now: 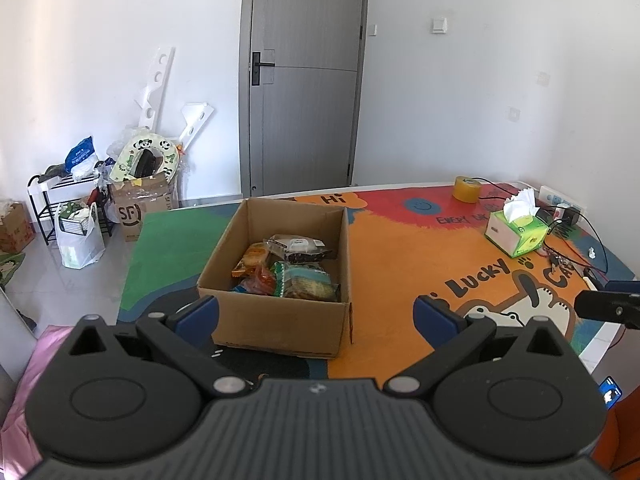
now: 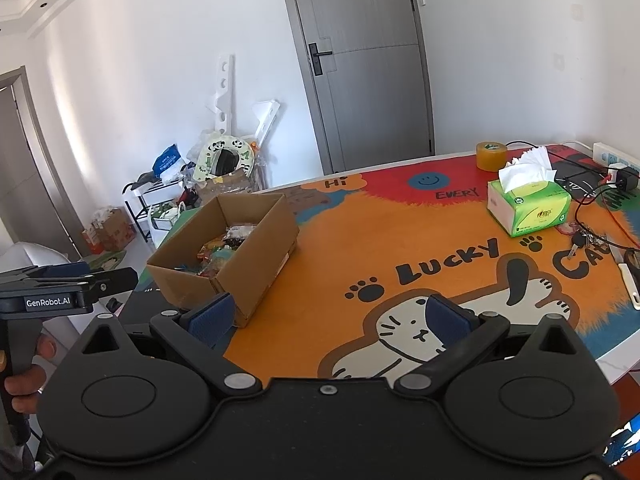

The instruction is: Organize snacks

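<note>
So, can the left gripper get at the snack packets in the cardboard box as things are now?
Probably yes. The left gripper is open and empty, just in front of the cardboard box. The box has no lid, and the snack packets lie uncovered inside; only its near wall must be cleared from above.

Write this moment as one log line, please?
task: organize snacks | left gripper: open, empty | right gripper: open, empty | snack packets: inside cardboard box
</note>
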